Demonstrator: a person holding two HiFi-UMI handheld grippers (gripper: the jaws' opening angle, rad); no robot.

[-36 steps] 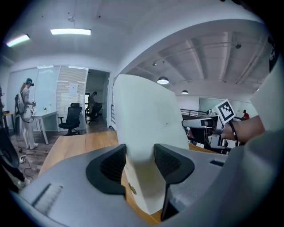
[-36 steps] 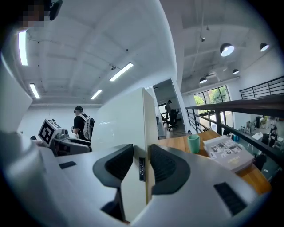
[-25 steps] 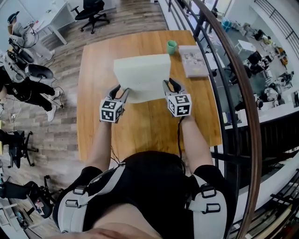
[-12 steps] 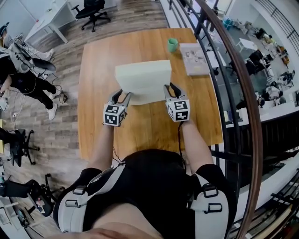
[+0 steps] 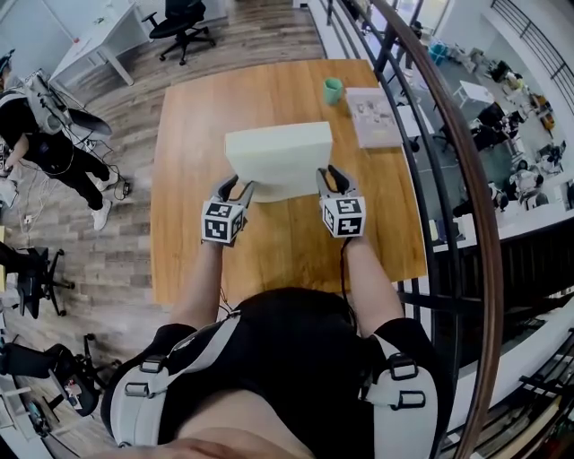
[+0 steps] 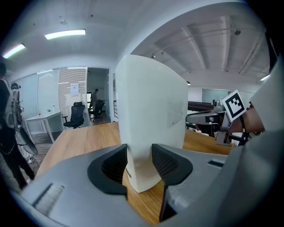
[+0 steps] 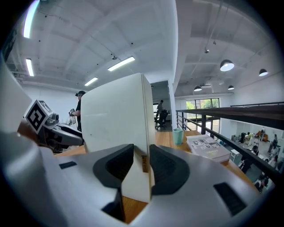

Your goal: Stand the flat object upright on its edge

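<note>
A thick white flat slab is tipped up steeply over the wooden table, with its broad face towards the person. My left gripper is shut on its lower left corner, and my right gripper is shut on its lower right corner. In the left gripper view the slab rises between the pads of the left gripper, its bottom corner close to the wood. In the right gripper view the slab stands edge-on in the right gripper. Whether the lower edge touches the table I cannot tell.
A green cup and a book lie at the table's far right corner. A dark railing runs along the right side, with a drop beyond it. A person and an office chair are on the floor at left.
The slab has tipped a little steeper, and both grippers have shifted slightly with it. Both grips hold as before.
</note>
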